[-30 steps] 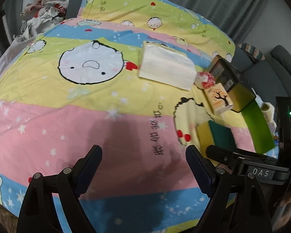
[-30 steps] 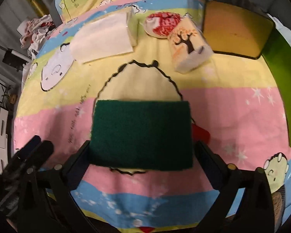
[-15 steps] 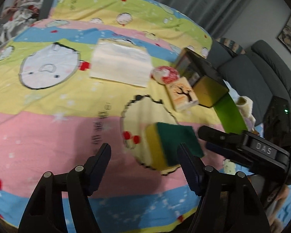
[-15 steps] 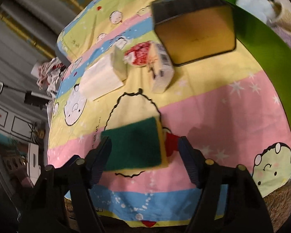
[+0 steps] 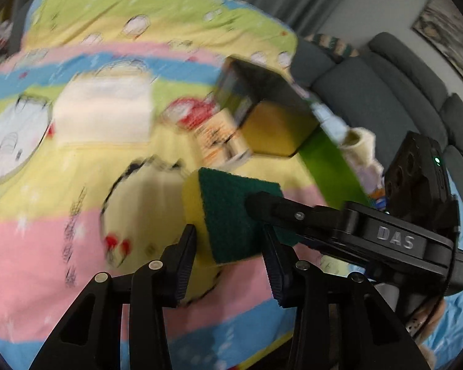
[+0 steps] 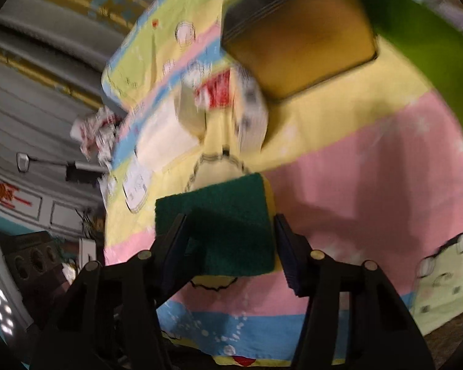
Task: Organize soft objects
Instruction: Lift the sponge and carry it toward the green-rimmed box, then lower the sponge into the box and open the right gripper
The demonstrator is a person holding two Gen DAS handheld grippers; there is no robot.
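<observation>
While gripped, sponge [image 6: 228,225] lies green-up (long axis blurred).

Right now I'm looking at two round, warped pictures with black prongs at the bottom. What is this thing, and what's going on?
There is no robot here. A person holds a hand tool in each hand, each with two-finger tongs and a wide-angle camera that looks along them. One picture is from the left tool, the other from the right, so the prongs are the left tongs and the right tongs.

Both look down on a cartoon-print sheet. On it lie a white folded pack, a dark box with a yellow side and a small printed pack, all blurred.

Both tongs have just been closing around one yellow sponge with a green scouring face. The right tongs appear to grip it. It also sits between the left tongs, but the blur hides whether they press on it.
</observation>
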